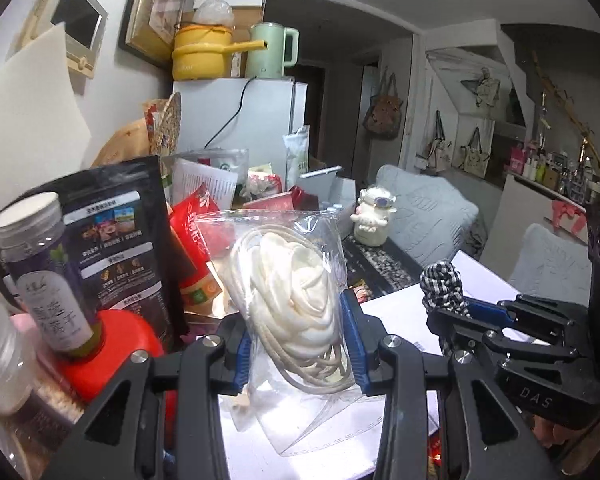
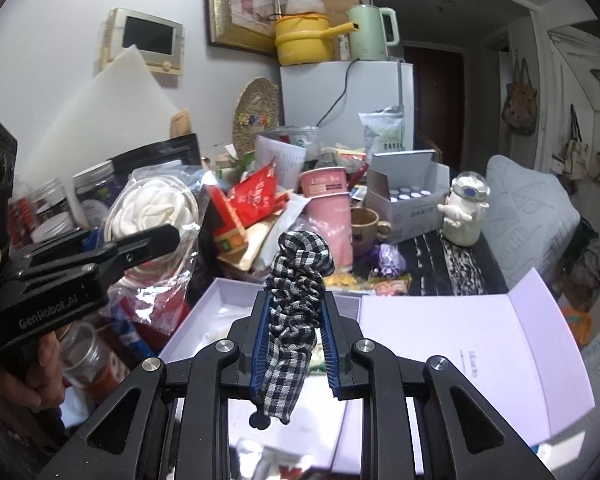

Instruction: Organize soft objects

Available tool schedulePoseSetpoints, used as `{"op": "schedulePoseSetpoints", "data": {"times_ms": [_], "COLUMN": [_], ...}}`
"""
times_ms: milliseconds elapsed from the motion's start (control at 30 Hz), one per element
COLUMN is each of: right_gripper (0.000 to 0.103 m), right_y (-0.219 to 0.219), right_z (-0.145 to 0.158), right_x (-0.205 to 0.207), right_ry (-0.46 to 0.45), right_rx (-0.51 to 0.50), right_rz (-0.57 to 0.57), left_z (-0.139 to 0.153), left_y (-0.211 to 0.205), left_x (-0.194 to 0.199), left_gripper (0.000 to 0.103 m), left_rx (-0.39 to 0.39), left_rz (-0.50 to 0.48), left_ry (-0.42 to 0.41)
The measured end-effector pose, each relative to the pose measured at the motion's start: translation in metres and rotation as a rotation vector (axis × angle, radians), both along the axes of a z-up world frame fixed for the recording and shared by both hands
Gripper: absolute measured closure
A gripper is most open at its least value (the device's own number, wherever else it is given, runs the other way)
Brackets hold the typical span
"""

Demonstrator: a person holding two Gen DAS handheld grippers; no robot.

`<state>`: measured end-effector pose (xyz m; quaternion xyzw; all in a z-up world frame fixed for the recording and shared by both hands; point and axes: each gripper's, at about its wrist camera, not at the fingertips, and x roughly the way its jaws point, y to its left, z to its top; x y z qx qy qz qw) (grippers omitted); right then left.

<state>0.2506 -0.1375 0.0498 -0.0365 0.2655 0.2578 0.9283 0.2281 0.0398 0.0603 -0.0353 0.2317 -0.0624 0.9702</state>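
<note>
A clear plastic bag [image 1: 296, 320] holding a cream fabric flower with coiled cord is pinched between the blue pads of the left gripper [image 1: 298, 344]; the fingers are spread about as wide as the bag's bulk and are pressed against both of its sides. The bag is held up in the air, above the white surface below and in front of the cluttered tabletop, just beside a black snack pouch [image 1: 116, 236] and a red packet [image 1: 196, 240]. In the right wrist view the same bag [image 2: 156, 216] is seen at the left, clamped by that gripper [image 2: 140, 244].

A black-and-white checked scrunchie [image 2: 296, 304] is gripped by the right gripper [image 2: 294, 344], whose fingers are drawn in narrowly, with the fabric squeezed between the blue pads and bunched above them, and a loose tail hung below. It is held over the open white box [image 2: 220, 304], whose lid [image 2: 480, 356] is folded back to the right. Behind the box, a pink cup [image 2: 328, 216] and a white figurine [image 2: 466, 212] are seen standing.
</note>
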Motion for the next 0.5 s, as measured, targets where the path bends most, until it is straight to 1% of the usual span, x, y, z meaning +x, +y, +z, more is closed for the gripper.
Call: {"op": "schedulePoseSetpoints", "data": {"times_ms": [100,233,333,500], "right_gripper": [0.079,0.079,0.079,0.079], "right_y": [0.003,0.008,0.012,0.018], "right_z": [-0.006,-0.014,-0.020,-0.030], "right_x": [0.018,0.032,0.044,0.060], "right_ry": [0.045,0.070,0.100,0.127], "right_rx": [0.006,-0.009,-0.014,-0.026], "right_rz": [0.014,0.015,0.029,0.005], "left_z": [-0.009,-0.024,-0.033,-0.051], "left_y": [-0.002,-0.004,-0.005,-0.005], "left_x": [0.015,0.037,0.047,0.062], "left_gripper": [0.064,0.064,0.064,0.064], "left_rx": [0.000,-0.014,0.002,0.013], "left_rz": [-0.002,0.001,0.006,0.014], "left_ry": [0.037,0.092,0.115,0.170]}}
